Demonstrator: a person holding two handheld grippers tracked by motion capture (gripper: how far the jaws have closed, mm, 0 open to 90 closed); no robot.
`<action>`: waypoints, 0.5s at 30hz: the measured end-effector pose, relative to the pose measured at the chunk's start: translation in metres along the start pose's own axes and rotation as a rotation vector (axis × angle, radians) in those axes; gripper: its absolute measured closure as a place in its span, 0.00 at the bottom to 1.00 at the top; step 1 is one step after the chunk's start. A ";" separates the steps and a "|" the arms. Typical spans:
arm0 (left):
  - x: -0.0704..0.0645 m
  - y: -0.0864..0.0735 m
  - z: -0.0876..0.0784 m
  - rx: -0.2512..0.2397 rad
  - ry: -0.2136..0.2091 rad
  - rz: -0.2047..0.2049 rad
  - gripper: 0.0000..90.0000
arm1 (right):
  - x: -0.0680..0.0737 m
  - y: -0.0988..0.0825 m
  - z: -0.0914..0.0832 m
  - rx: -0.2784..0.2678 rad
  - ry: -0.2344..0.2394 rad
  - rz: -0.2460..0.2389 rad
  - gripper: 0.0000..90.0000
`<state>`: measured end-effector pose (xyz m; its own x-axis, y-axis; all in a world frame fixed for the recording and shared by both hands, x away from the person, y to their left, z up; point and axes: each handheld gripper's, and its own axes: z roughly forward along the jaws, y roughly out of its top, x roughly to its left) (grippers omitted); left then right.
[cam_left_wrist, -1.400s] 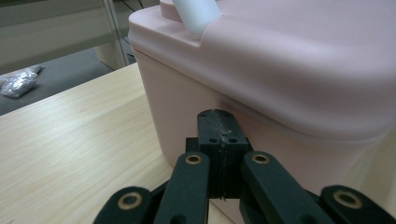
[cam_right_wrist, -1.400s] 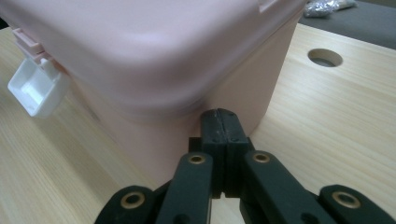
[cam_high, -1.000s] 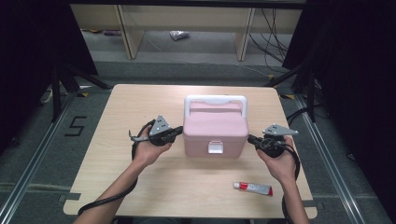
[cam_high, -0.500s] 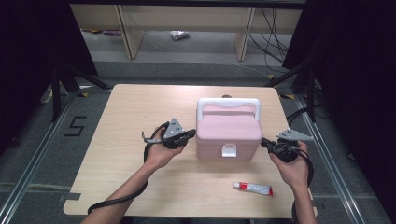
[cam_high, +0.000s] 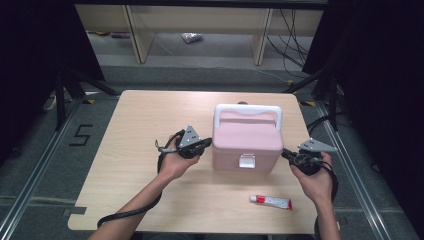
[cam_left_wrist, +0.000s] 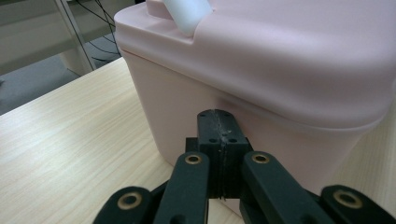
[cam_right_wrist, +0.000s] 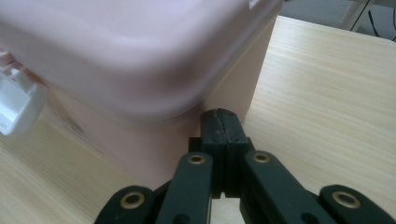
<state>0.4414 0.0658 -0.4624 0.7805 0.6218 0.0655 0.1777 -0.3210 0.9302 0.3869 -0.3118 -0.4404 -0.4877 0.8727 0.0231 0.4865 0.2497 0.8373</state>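
— Where's the pink box (cam_high: 246, 141)?
— Mid-counter (cam_high: 135, 135), between the claws: left claw (cam_high: 206, 144) at its 9 o'clock side, right claw (cam_high: 286, 153) at 3, both pressed together, pinching nothing.
— Handling?
— Rigid, smooth plastic, probably light (slippery walls); take the white handle (cam_high: 248, 110). A tube (cam_high: 271, 201) lies at 5 o'clock, well apart.

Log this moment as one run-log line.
left gripper: shut, at pink box left side | right gripper: shut, at right side | lid closed | tube on table
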 end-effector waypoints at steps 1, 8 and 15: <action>-0.001 0.000 0.000 0.000 -0.001 -0.002 1.00 | -0.002 -0.001 0.000 -0.005 0.001 -0.010 1.00; -0.003 0.000 0.003 -0.009 -0.005 -0.014 1.00 | -0.004 -0.002 -0.002 -0.011 -0.017 -0.004 1.00; 0.008 -0.006 -0.012 -0.036 -0.018 -0.103 0.70 | -0.006 -0.001 -0.003 -0.023 -0.050 -0.012 0.96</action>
<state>0.4396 0.0811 -0.4635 0.7695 0.6375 -0.0374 0.2363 -0.2298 0.9441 0.3873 -0.3183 -0.4401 -0.4560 0.8899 -0.0136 0.4639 0.2507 0.8497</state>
